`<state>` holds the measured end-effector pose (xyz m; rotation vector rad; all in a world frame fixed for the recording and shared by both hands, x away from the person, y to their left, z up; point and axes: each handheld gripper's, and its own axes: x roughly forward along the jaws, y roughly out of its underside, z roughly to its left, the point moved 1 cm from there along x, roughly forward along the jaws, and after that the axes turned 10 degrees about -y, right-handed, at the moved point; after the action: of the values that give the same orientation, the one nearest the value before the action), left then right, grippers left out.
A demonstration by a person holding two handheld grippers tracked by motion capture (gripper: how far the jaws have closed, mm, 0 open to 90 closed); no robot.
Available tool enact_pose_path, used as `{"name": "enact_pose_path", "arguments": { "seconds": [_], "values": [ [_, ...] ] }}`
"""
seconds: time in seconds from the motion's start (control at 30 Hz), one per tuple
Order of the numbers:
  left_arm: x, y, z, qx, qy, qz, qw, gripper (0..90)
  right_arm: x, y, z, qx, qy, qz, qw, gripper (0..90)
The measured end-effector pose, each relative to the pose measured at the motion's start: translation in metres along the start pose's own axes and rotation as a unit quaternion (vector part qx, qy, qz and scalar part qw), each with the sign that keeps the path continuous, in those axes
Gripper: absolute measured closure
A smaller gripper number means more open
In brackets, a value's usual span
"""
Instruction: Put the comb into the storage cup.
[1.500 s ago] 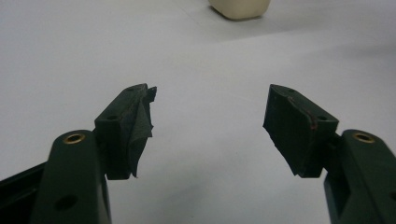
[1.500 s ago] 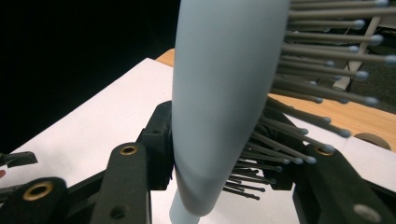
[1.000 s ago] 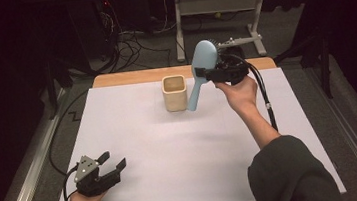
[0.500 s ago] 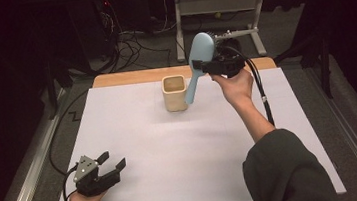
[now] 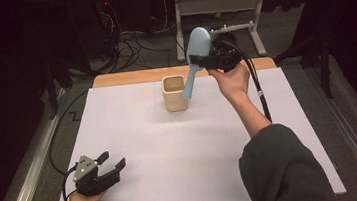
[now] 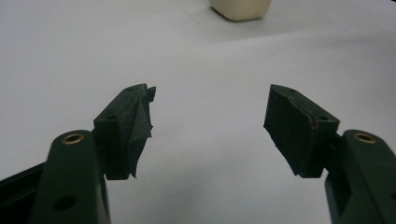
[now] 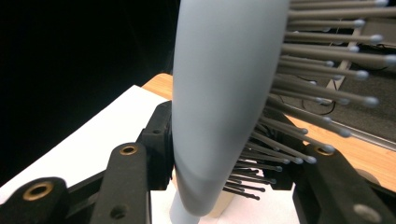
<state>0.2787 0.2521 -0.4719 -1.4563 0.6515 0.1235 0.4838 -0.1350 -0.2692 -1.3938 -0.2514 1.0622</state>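
Jaws of my right gripper [image 5: 201, 61] are clamped on the one brush [image 5: 195, 54]; my left gripper [image 5: 112, 166] rests low on the table [image 5: 172, 151], jaws apart, nothing between them. I count one brush and one cup [image 5: 174, 93]. The brush hangs above the cup's right side, long axis near upright, slightly tilted, handle down, head up. It is pale blue with grey ball-tipped bristles.

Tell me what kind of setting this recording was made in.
Probably a lab or workshop recording station, not a home. A white-covered table stands on a grey floor with loose cables behind it and a metal stand against a dark backdrop; a beige cup and a blue hairbrush are the props.
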Motion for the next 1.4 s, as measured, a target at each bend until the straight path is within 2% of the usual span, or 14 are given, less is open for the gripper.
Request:
{"name": "enact_pose_path", "arguments": {
  "seconds": [0.63, 1.4],
  "values": [
    [0.000, 0.000, 0.000, -0.003, 0.001, -0.003, 1.0000, 32.3, 0.016, -0.010, -0.001, -0.004, 0.020, -0.006, 0.9998, 54.0],
    [-0.003, 0.001, 0.001, -0.006, -0.002, -0.004, 1.0000, 32.6, 0.034, -0.015, -0.001, -0.002, 0.033, -0.012, 0.9994, 53.9]
  ]
}}
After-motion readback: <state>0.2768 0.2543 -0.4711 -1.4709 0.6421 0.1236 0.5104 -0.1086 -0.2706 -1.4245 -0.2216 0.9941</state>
